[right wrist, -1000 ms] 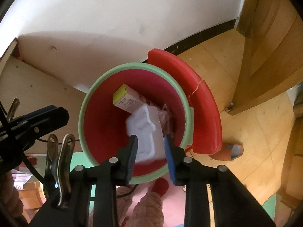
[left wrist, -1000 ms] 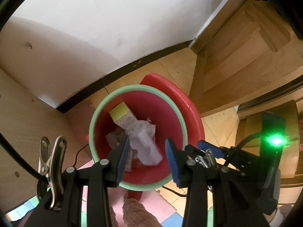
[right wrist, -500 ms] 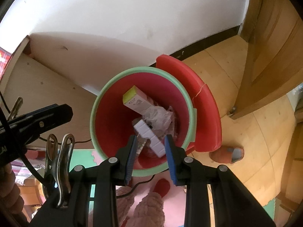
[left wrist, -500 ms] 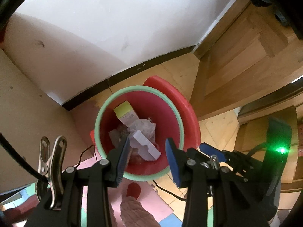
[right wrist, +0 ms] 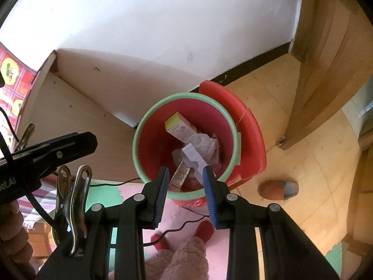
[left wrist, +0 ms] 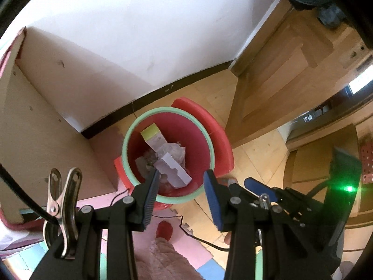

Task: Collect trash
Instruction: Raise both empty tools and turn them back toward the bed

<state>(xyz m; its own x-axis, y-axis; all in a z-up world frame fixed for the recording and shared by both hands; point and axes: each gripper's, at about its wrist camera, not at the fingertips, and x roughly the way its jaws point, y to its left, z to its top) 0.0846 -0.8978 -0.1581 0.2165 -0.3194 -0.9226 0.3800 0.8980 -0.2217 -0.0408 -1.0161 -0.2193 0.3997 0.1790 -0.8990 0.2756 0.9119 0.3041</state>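
Both grippers hang above the bin with nothing between the jaws: left gripper [left wrist: 180, 186] has its jaws spread partway, right gripper [right wrist: 185, 185] a bit narrower, also apart and empty. So my read is that the drop step is done and the next move is to go find more trash, which means swinging away from the bin toward the floor or shelf area (no loose trash visible in either view, so a search comes first). Just past the fingertips sits the red bin [left wrist: 167, 197] with a green rim, on the wood floor beside a pale cabinet [right wrist: 70, 109] and its red lid [right wrist: 247, 121] tipped open behind. Inside the bin: a white moulded tray [right wrist: 194, 157] on top, a carton with a yellow-green end [right wrist: 178, 126] leaning against the back wall, crumpled clear wrap [left wrist: 174, 150] between them, and a flat printed packet [right wrist: 180, 175] toward the front. Bin looks roughly half full, so room remains. Beyond it are the dark skirting board [left wrist: 163, 93] and white wall.
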